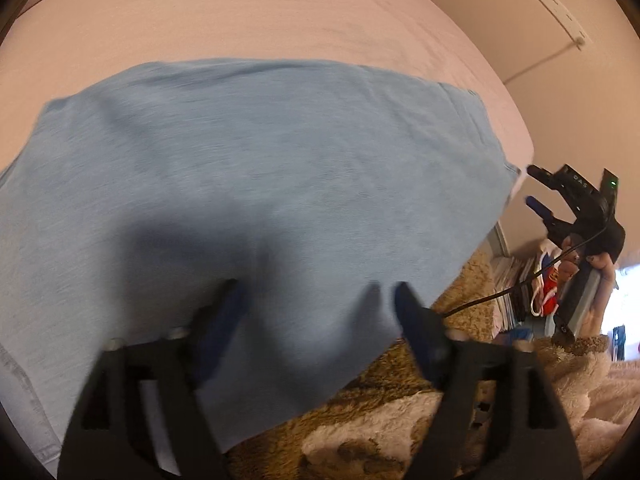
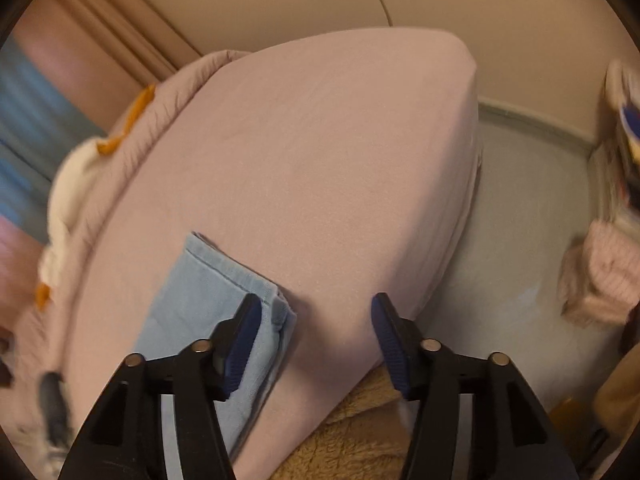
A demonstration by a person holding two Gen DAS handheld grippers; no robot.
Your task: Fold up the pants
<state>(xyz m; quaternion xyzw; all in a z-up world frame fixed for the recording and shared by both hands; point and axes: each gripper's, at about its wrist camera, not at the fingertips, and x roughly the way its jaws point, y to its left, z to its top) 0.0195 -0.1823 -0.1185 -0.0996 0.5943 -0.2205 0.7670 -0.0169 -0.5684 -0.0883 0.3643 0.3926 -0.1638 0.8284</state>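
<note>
Light blue pants [image 1: 240, 168] lie spread flat across the pink bed sheet [image 1: 248, 12], folded so that a hemmed leg end [image 2: 224, 276] rests near the bed's right corner. My left gripper [image 1: 316, 300] hovers open just above the near edge of the pants, nothing between its fingers. My right gripper [image 2: 316, 312] is open too, its left finger [image 2: 240, 340] over the hem end and its right finger over bare sheet. From the left wrist view the right gripper [image 1: 540, 188] shows at the bed's right side, held by a hand [image 1: 592, 256].
A tan and white fuzzy blanket [image 1: 400, 412] lies at the bed's near edge. Books and bright clutter [image 1: 536, 280] stand on the floor to the right. A grey floor [image 2: 516, 240] runs beside the bed, with a pink knit bundle [image 2: 600, 280] on it. White and orange soft things [image 2: 76, 184] sit along the bed's left side.
</note>
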